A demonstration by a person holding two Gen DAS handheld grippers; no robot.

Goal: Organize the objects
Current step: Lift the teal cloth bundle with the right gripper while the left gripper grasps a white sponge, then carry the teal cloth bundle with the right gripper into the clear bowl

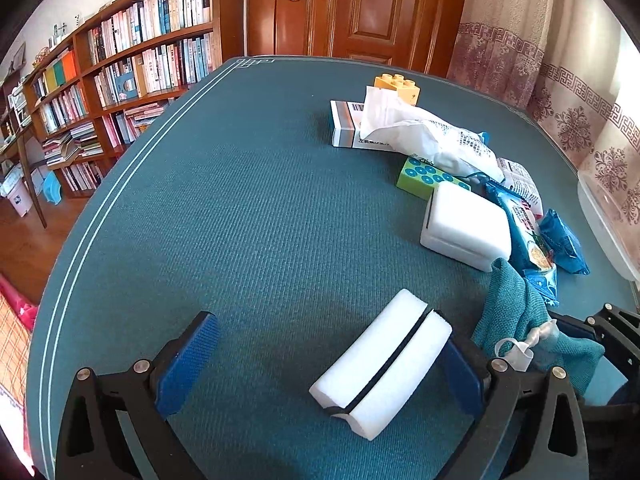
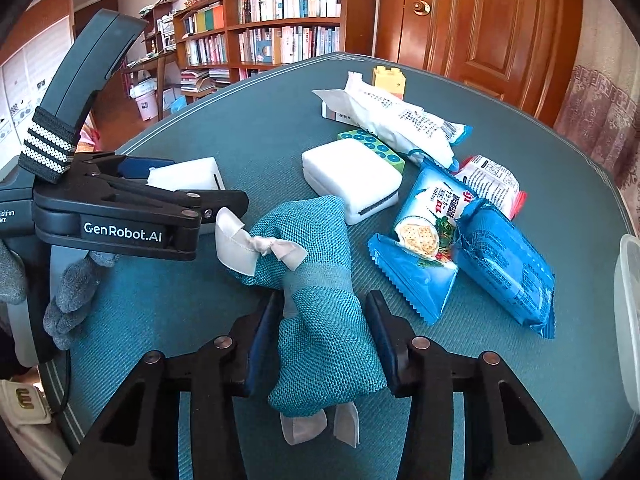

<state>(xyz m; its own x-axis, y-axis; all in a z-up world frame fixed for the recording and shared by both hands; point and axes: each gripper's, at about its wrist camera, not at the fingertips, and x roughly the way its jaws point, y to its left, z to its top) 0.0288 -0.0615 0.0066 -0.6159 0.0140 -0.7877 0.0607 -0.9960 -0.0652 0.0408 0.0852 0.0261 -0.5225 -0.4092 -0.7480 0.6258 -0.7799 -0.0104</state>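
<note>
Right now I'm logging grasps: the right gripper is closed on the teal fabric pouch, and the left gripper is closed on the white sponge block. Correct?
Not quite. The left gripper is open: in the left wrist view the white sponge block lies between its spread fingers, one finger well clear of it. The right gripper is indeed closed on the teal fabric pouch.

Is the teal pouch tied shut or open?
Tied shut: a white ribbon bow cinches the teal pouch at its neck.

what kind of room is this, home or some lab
Most likely a home study or living room. A tall wooden bookcase packed with books, a panelled wooden door with a brass knob and patterned beige curtains surround the table covered in teal cloth.
</note>
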